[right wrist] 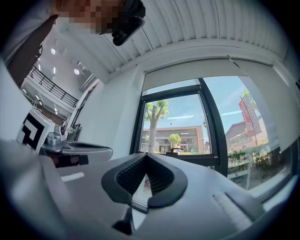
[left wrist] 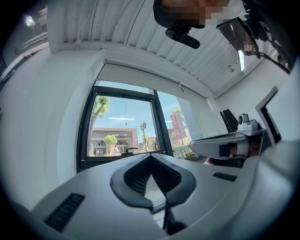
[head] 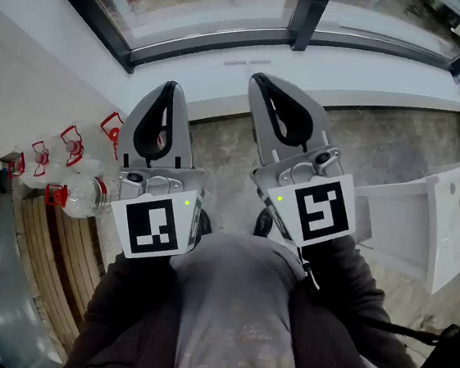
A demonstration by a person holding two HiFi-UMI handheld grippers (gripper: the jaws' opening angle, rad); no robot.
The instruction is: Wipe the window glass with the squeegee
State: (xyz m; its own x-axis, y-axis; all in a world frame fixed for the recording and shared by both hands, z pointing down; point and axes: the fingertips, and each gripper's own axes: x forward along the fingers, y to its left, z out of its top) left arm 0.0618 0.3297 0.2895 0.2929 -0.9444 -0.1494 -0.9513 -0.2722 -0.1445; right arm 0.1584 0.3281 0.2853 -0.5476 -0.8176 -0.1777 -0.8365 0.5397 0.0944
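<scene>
While left gripper (head: 172, 87) and right gripper (head: 259, 79) face the window (head: 217, 4), fingers (left wrist: 118, 187) pressed together

My left gripper (head: 171, 88) and right gripper (head: 261, 80) sit side by side before my chest, apart, fingers towards the window (head: 209, 3). The sill (head: 350, 69) runs between the floor (head: 217, 149) and the glass. The window post (head: 309, 15) stands ahead of my right gripper. Bottles (head: 76, 190) cluster left of my left gripper, beside slatted boards (head: 41, 248). A basin unit (head: 457, 221) stands at my right.
</scene>
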